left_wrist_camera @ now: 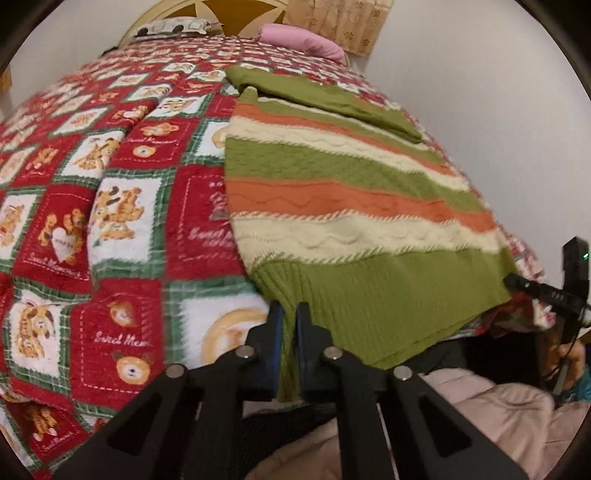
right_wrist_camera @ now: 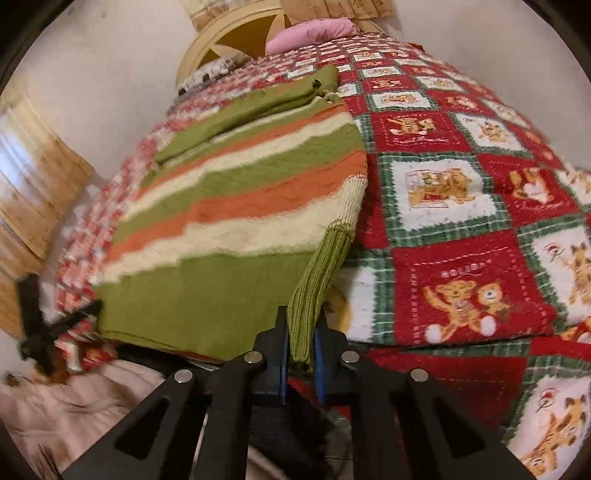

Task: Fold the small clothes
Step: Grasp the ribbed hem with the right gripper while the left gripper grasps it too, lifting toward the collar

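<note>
- A red, white and green patchwork blanket (left_wrist_camera: 122, 206) printed with cartoon bears and cats is seen spread over a bed, filling the left part of the left wrist view.
- The left gripper (left_wrist_camera: 290, 314) is closed on the ribbed green hem at one near corner of a striped knitted sweater (left_wrist_camera: 351, 192); the fabric is pinched between its blue-padded fingers (left_wrist_camera: 277, 332).
- The sweater is laid flat on the blanket near the bed's near edge, with bands of green, orange and cream running across it; a plain green part is folded over at its far end.
- At the right edge of the left wrist view, the black frame of the other tool is seen just past the sweater's other near corner, with part of a hand below it.
- A pink pillow (left_wrist_camera: 306, 40) and a patterned pillow (left_wrist_camera: 173, 27) are seen at the head of the bed, against a cream headboard (right_wrist_camera: 229, 33).
- In the right wrist view, the right gripper (right_wrist_camera: 301, 325) is clamped on the ribbed green hem at the sweater's other near corner, and the fabric is drawn up into a ridge between its fingers.
- Pale pink padded fabric (right_wrist_camera: 85, 391) is seen below the bed's edge in both views; what it is cannot be told.
</note>
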The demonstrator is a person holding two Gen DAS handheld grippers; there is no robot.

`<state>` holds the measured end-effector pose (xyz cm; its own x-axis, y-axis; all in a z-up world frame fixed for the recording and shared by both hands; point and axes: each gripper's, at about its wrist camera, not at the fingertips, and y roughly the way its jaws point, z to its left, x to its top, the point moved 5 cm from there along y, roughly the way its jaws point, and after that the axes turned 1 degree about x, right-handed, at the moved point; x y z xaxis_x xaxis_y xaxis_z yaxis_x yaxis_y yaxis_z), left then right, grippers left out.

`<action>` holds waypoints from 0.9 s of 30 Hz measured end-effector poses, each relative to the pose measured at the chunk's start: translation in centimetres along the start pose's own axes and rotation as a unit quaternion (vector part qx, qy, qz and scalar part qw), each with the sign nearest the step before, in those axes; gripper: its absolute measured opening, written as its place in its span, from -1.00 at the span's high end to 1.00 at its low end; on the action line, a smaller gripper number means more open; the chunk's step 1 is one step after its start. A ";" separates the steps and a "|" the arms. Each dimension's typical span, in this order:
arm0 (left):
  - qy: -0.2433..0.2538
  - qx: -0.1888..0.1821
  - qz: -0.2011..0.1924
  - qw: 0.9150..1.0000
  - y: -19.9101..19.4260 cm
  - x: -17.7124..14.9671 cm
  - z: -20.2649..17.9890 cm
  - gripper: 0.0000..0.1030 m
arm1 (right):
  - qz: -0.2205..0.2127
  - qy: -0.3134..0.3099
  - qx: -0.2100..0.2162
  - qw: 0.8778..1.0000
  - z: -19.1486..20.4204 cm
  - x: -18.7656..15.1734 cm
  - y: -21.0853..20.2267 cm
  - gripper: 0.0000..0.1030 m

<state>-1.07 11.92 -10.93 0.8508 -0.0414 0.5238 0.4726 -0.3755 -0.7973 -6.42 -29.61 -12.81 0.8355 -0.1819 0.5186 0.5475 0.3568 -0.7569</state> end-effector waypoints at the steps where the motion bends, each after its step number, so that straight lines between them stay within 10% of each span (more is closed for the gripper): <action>1: 0.001 -0.007 -0.003 1.000 -0.3 0.4 -0.2 0.87 | -0.005 0.008 0.018 1.000 0.2 0.4 -0.4 0.80; 9: -0.001 -0.029 -0.038 0.999 0.2 8.8 -0.7 0.87 | -0.065 0.035 0.124 0.990 2.8 7.8 -2.0 0.80; 18: 0.028 0.009 -0.082 0.996 0.2 15.3 1.5 0.83 | -0.080 0.090 0.093 0.988 1.1 16.9 4.3 0.80; 27: 0.076 -0.021 -0.096 0.992 -2.0 12.9 4.3 -0.42 | -0.057 0.132 0.040 0.989 -2.1 18.6 11.3 0.80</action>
<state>9.94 16.09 -3.84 0.6991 -0.1038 0.7074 0.6106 -0.4279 -0.6663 15.43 -30.84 -12.56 0.7569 -0.4548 0.4692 0.6428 0.3888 -0.6601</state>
